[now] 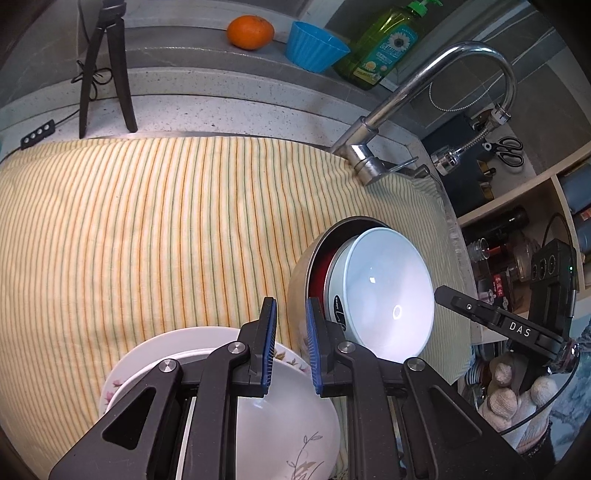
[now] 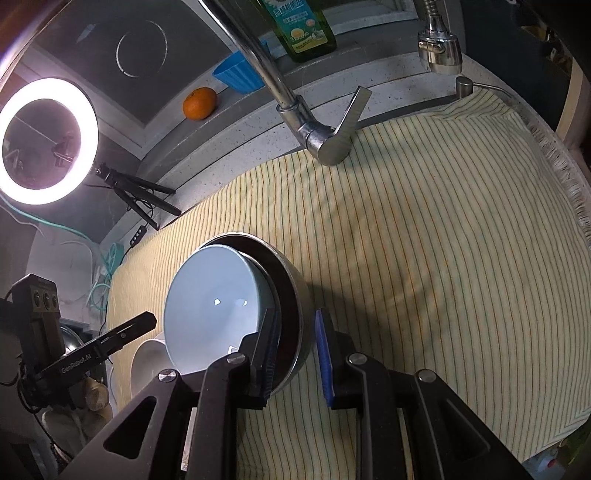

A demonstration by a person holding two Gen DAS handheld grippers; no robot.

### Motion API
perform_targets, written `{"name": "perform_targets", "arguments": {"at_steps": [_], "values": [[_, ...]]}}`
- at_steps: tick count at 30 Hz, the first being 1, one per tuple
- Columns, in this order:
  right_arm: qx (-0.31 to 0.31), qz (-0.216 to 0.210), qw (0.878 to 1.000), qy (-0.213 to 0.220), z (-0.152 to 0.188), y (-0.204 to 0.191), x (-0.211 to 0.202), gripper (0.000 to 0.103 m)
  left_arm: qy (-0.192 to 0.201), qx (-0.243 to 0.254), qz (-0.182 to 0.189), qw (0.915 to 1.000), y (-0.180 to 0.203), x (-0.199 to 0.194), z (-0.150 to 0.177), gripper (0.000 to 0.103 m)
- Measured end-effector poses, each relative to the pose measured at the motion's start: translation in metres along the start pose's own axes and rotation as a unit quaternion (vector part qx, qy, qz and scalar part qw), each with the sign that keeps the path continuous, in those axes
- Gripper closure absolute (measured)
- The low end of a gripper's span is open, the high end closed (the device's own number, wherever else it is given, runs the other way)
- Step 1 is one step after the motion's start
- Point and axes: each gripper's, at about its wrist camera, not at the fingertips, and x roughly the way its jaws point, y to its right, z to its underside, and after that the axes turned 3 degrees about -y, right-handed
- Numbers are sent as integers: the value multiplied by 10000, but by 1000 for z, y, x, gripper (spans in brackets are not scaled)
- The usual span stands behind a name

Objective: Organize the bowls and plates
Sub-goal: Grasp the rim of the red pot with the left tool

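Observation:
A pale blue bowl (image 1: pixel 386 295) sits tilted inside a steel bowl (image 1: pixel 301 284), with something red between them. In the right wrist view my right gripper (image 2: pixel 295 356) straddles the steel bowl's (image 2: pixel 295 295) rim, one finger inside beside the blue bowl (image 2: pixel 214 306), one outside; the jaws are apart. My left gripper (image 1: pixel 291 345) is open above a white floral bowl (image 1: pixel 291 432) stacked on a floral plate (image 1: pixel 122 373), just left of the steel bowl. The white bowl also shows in the right wrist view (image 2: pixel 147 365).
A yellow striped cloth (image 1: pixel 147 229) covers the counter. A chrome faucet (image 1: pixel 424 96) stands at the back, with an orange (image 1: pixel 250 31), a blue cup (image 1: pixel 314 46) and a green soap bottle (image 1: pixel 384 44) on the ledge. A ring light (image 2: pixel 48 140) on a tripod stands at the left.

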Motion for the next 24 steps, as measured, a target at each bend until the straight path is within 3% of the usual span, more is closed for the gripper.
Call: {"name": "perform_targets", "arguments": {"at_steps": [19, 24], "values": [[169, -245, 9992, -269, -6, 7, 18, 85, -156, -82, 62, 9998, 0, 19, -4, 90], [152, -255, 9989, -351, -6, 5, 23, 91, -169, -71, 57, 9998, 2, 21, -4, 95]]}}
